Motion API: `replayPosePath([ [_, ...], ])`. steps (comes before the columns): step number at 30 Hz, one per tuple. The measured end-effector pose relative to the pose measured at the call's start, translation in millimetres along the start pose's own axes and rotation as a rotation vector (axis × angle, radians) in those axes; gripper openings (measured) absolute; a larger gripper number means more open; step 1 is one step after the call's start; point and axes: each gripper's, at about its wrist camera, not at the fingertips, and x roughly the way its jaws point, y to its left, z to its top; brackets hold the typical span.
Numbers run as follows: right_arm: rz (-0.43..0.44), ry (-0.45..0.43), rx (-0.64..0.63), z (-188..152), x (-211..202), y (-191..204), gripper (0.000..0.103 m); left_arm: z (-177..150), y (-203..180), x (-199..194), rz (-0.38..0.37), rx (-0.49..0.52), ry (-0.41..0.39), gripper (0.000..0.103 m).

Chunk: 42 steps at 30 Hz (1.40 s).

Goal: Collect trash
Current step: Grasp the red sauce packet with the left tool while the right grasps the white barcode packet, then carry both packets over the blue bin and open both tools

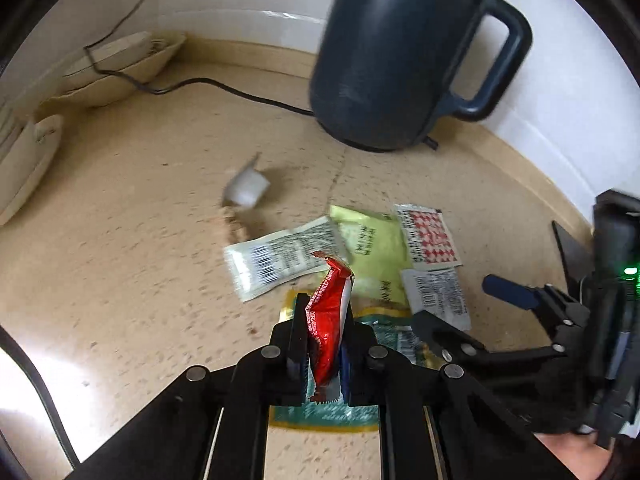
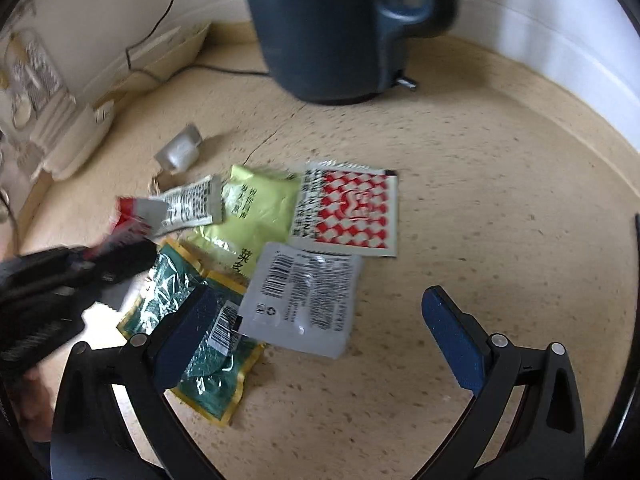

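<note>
My left gripper [image 1: 324, 304] is shut on a crumpled red wrapper [image 1: 330, 320], held upright above a pile of flat packets. From the right wrist view the same left gripper [image 2: 120, 256] comes in from the left with the red wrapper [image 2: 132, 216]. My right gripper [image 2: 320, 292] stands wide open over a white translucent packet [image 2: 304, 296], its left finger above a dark green packet [image 2: 208, 360]. Also in the pile are a yellow-green tea packet [image 2: 256, 208], a red-and-white checked packet [image 2: 352, 212] and a white barcode sachet [image 2: 188, 204]. A small white cup [image 2: 178, 152] lies apart.
A dark blue kettle [image 1: 392, 52] stands at the back on the beige speckled counter [image 1: 140, 240], its black cord [image 1: 224, 88] running left. Cream trays [image 1: 120, 68] sit along the left wall. White wall closes off the back and right.
</note>
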Motion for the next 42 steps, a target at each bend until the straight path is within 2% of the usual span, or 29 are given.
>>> replayPosePath([
  [1,-0.003,0.007,-0.005,-0.6,2.9,1.7,0.086,-2.9,-0.3,-5.9,0.016,-0.013,-0.017,0.008],
  [2,-0.005,0.015,-0.003,-0.5,6.2,2.1,0.086,-5.7,2.6,-7.7,0.031,-0.022,-0.019,0.008],
  [5,-0.056,-0.003,-0.027,-0.8,8.8,4.8,0.067,-13.1,1.1,-26.2,0.068,-0.04,-0.026,0.008],
  [6,-0.074,-0.007,-0.037,-1.5,9.0,5.5,0.058,-15.8,-0.5,-37.6,0.072,-0.048,-0.027,0.008],
  [8,-0.083,-0.015,-0.045,-4.0,6.8,2.3,0.05,-20.5,-3.5,-43.1,0.089,-0.053,-0.031,0.008],
  [10,-0.061,-0.023,-0.035,-5.4,3.6,-4.1,0.019,-25.3,-9.0,-54.1,0.099,-0.052,-0.04,0.008],
  [12,-0.035,-0.019,-0.02,-7.0,0.8,-9.4,0.013,-30.6,-12.2,-70.5,0.104,-0.054,-0.048,0.008],
  [17,-0.003,-0.05,0.004,-18.6,-23.8,-15.9,0.007,-52.7,-21.8,-99.5,0.122,-0.052,-0.08,0.008],
  [24,0.027,-0.131,0.02,-53.1,-87.3,-1.5,0.006,-108.6,-43.1,-176.8,0.114,-0.027,-0.137,0.008],
  [28,0.033,-0.18,0.008,-87.4,-132.1,23.3,0.006,-161.2,-52.5,-233.0,0.136,0.005,-0.176,0.008],
  [34,0.092,-0.208,-0.029,-164.0,-190.2,85.1,0.006,-269.7,-57.1,-296.3,0.188,0.03,-0.175,0.008],
  [36,0.116,-0.198,-0.044,-187.5,-198.2,104.4,0.006,-298.3,-57.6,-306.4,0.203,0.031,-0.159,0.008],
  [40,0.135,-0.132,-0.098,-230.7,-199.4,142.0,0.006,-360.0,-52.2,-318.9,0.171,-0.027,-0.09,0.008],
  [42,0.136,-0.097,-0.129,-248.4,-195.2,156.5,0.006,-379.1,-46.2,-320.5,0.161,-0.052,-0.062,0.008],
])
